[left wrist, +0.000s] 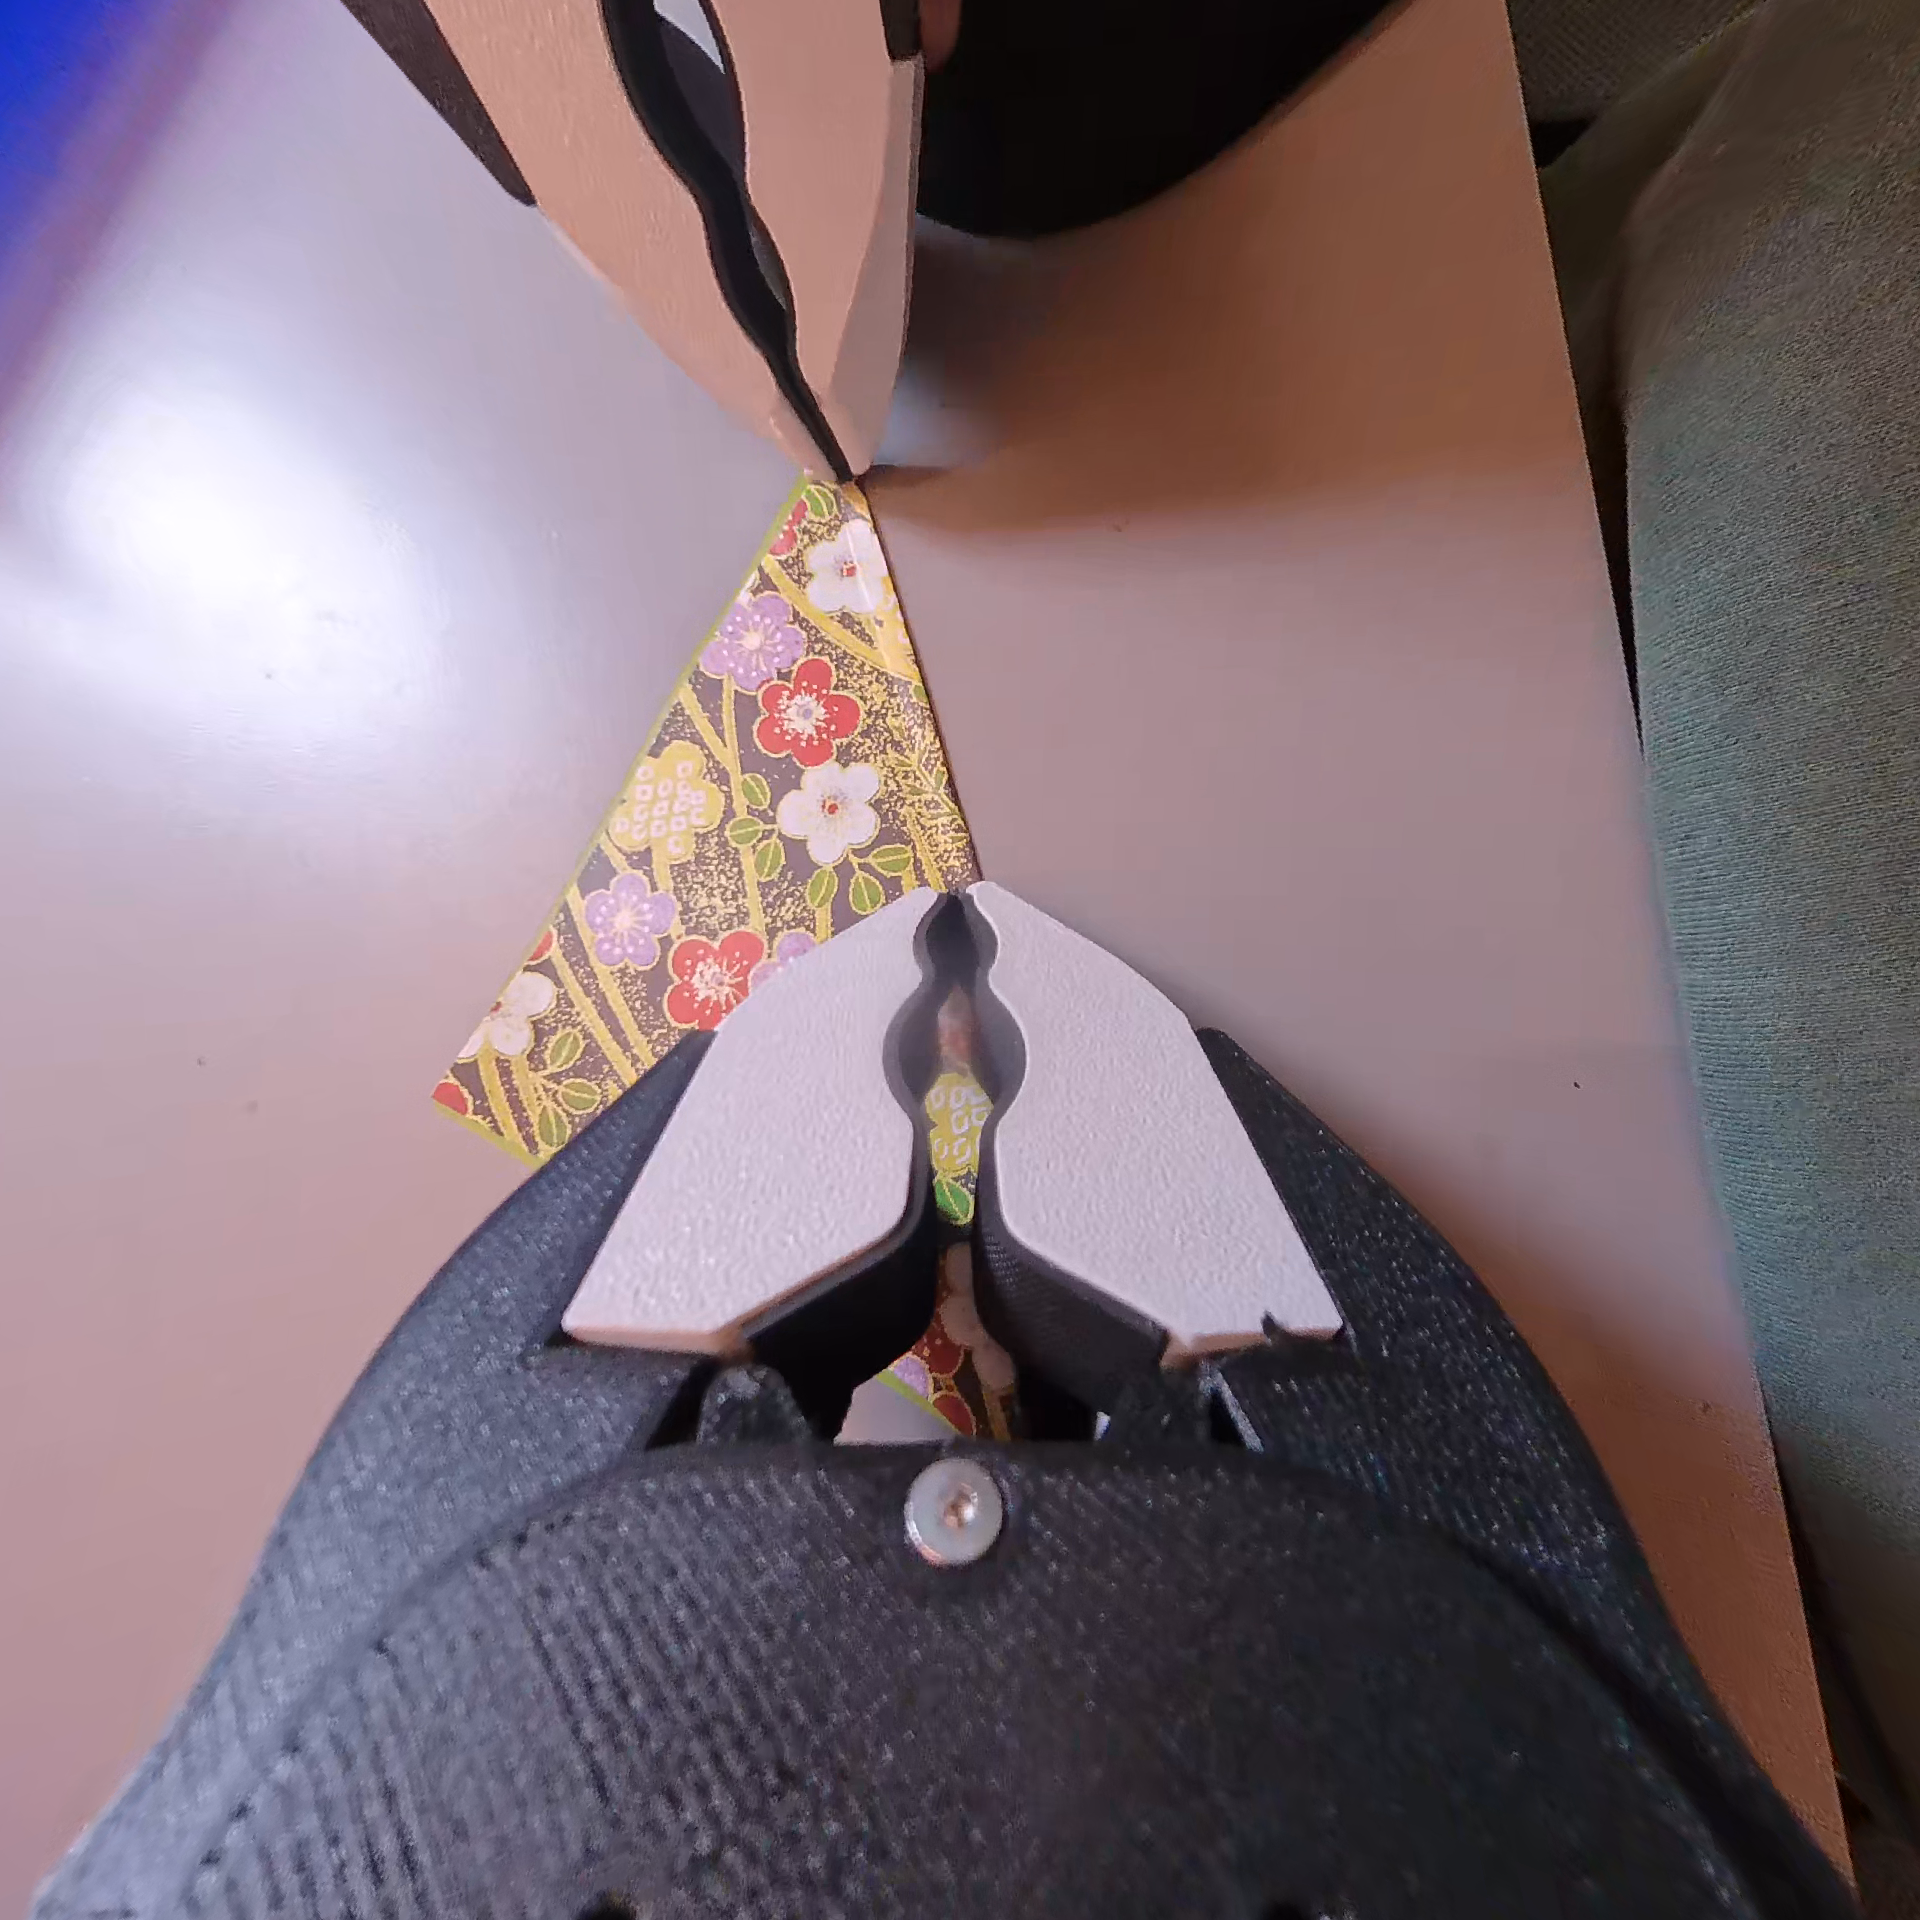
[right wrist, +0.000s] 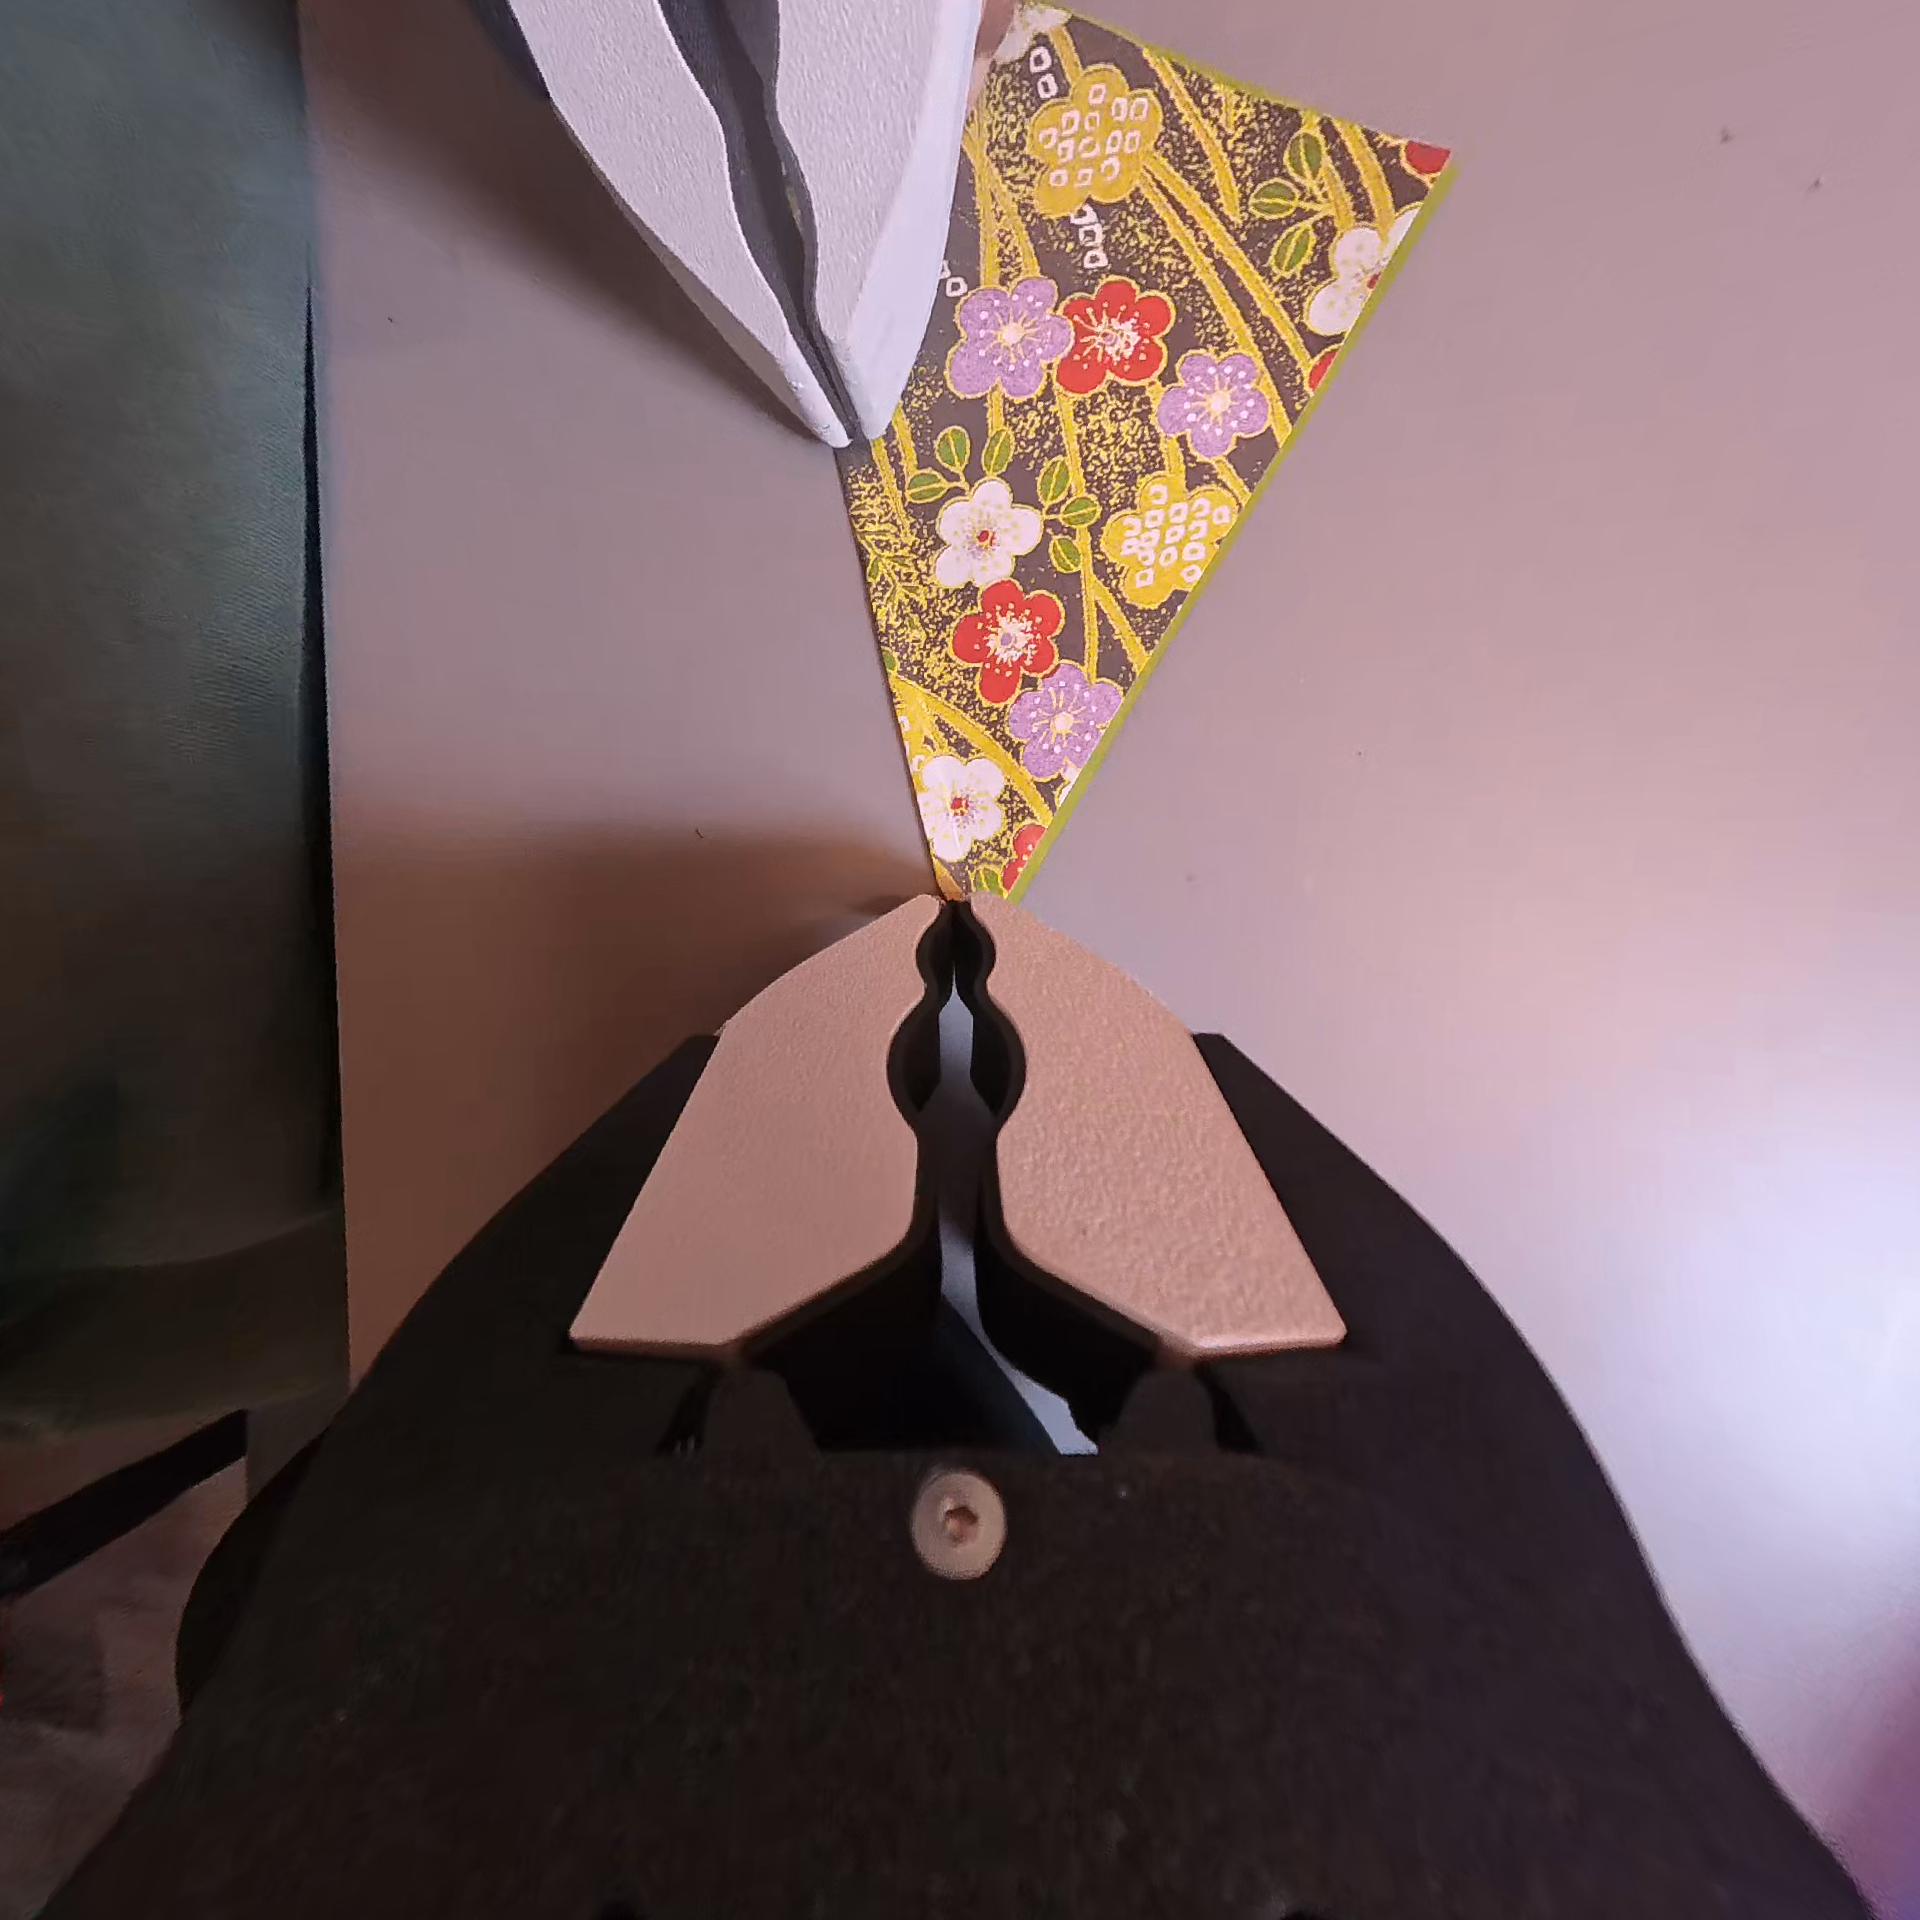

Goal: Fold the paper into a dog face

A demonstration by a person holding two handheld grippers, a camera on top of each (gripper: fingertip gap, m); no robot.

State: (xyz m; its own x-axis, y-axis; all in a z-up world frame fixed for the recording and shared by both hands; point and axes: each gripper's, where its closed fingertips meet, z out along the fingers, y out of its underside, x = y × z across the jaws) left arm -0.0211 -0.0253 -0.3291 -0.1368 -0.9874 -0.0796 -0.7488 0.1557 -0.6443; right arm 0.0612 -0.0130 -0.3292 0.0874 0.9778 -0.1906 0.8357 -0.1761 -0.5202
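We are pressing our closed right gripper (right wrist: 956, 906) at the floral paper's (right wrist: 1081, 540) near corner — the left gripper (right wrist: 844, 436) is touching its folded edge.

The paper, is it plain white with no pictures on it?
No, the paper is covered in red, purple, white and yellow flowers with green leaves on a dark gold-speckled ground.

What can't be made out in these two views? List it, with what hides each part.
- Left wrist view: the near part of the paper lies under the left gripper, whose jaws are closed; pinched or only pressed, unclear.
- Right wrist view: the paper's far corner is hidden behind the left gripper and cut off by the top edge.
- Right gripper: jaws closed at the paper's tip; actual grip unclear.
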